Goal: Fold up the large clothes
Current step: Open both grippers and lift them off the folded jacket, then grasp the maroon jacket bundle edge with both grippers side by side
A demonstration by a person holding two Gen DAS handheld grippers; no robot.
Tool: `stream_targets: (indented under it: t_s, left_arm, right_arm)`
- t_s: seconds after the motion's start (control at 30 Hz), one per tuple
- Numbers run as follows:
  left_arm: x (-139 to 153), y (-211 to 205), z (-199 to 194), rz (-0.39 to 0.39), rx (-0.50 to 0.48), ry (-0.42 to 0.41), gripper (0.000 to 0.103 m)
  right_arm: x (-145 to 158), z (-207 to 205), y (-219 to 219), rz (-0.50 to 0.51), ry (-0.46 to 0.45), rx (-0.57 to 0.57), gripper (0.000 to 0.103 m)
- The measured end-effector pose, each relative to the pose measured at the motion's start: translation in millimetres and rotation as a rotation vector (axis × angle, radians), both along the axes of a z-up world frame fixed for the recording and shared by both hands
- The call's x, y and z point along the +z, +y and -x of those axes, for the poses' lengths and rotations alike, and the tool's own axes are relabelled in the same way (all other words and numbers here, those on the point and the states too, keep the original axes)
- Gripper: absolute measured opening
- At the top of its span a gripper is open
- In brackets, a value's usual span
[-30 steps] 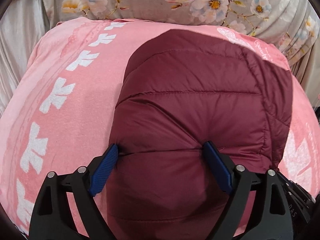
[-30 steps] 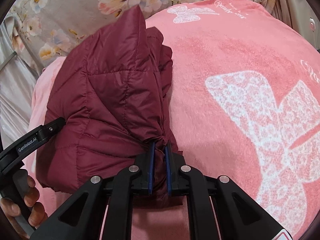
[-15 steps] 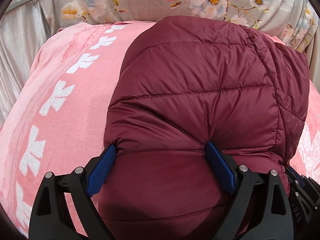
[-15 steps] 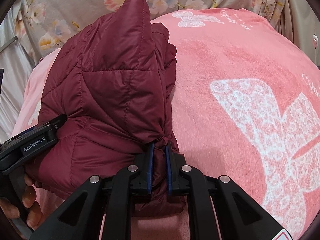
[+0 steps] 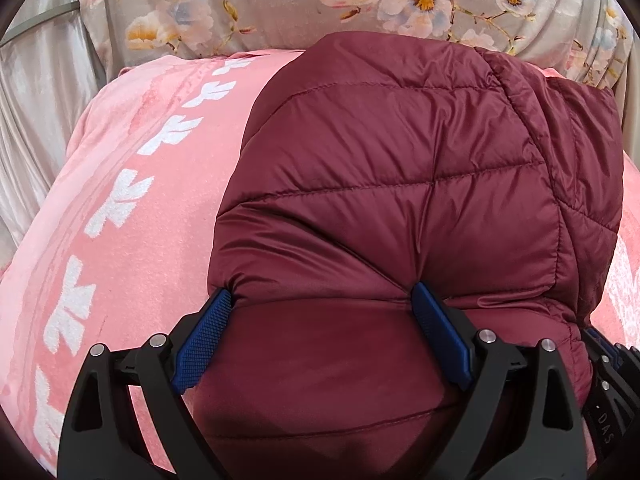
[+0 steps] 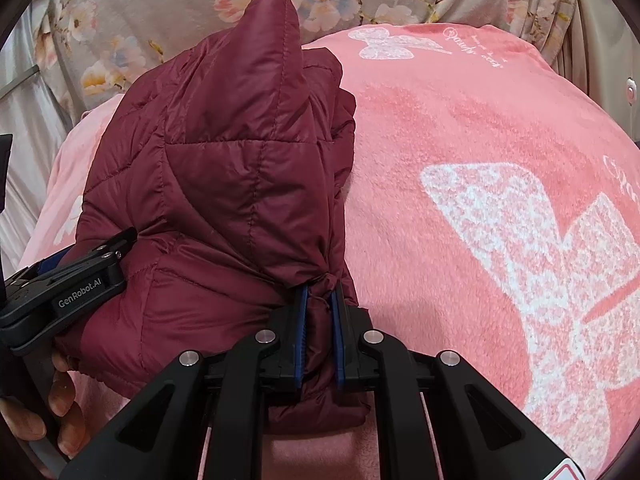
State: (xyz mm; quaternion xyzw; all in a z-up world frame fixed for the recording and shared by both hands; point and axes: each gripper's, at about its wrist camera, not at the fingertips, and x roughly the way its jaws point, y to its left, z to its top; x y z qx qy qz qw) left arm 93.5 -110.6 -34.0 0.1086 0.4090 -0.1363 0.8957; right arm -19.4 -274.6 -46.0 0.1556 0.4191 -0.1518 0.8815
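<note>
A maroon quilted puffer jacket (image 5: 400, 200) is folded into a thick bundle and held up over a pink blanket (image 5: 120, 240). My left gripper (image 5: 324, 300) has its jaws wide apart with the bulky near edge of the bundle squeezed between the blue pads. In the right wrist view the jacket (image 6: 224, 184) rises in a peak at the left. My right gripper (image 6: 319, 300) is shut tight on a bunched edge of it. The left gripper's body (image 6: 64, 292) shows at that view's left edge, pressed into the bundle.
The pink blanket (image 6: 480, 200) with white butterfly prints covers the bed. A grey floral fabric (image 5: 320, 8) hangs behind the bed. A pale curtain (image 5: 32, 120) is at the far left. A hand (image 6: 48, 412) holds the left gripper's handle.
Both grippers have lifted the jacket bundle and carried it toward the floral fabric; it now stands taller and hides more of the blanket. Both grips are unchanged.
</note>
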Motion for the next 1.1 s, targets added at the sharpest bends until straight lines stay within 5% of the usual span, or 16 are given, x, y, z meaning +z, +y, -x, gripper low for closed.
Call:
stream_targets:
  t_s: [0.13,0.23,0.4,0.57,0.67,0.87,1.0,1.1]
  left_arm:
    - [0.6,-2.7,3.4,-0.007,0.003,-0.017,0.090]
    - [7.6,2.7,4.7,0.005,-0.024,0.006,0.089]
    - [38.3,32.2,-0.5,0.104,-0.042,0.083,0.088]
    - [98.9,54.0,-37.4,0.217,0.024,0.012,0.088]
    - [122.8,46.9,-63.4,0.211,0.050,-0.039,0.088]
    - [113.6,2.6,-117.7,0.194,0.024,0.028,0.088]
    - [69.0,-28.1,-135.1,0.110,0.018,0.072,0.088]
    - [39.0,-35.3,-135.8,0.119,0.026,0.096,0.092]
  right_arm:
    - [2.3,3.1,-4.5,-0.012,0.004,0.025,0.013]
    - [14.6,11.9,-10.4,-0.020,0.053,-0.002,0.033]
    - [60.8,31.3,-14.9,0.032,0.015,-0.022,0.034]
    - [123.2,3.7,-13.4,0.039,-0.155,0.012,0.030]
    - [138.8,-31.8,-9.0,0.041,-0.206,0.047,0.027]
    - [112.6,-115.5,-19.1,0.029,-0.141,0.022,0.018]
    - [67.6,-140.2,-36.6,0.004,-0.053,-0.031,0.015]
    - [39.6,-138.2,-46.3,-0.032,-0.042,-0.038,0.012]
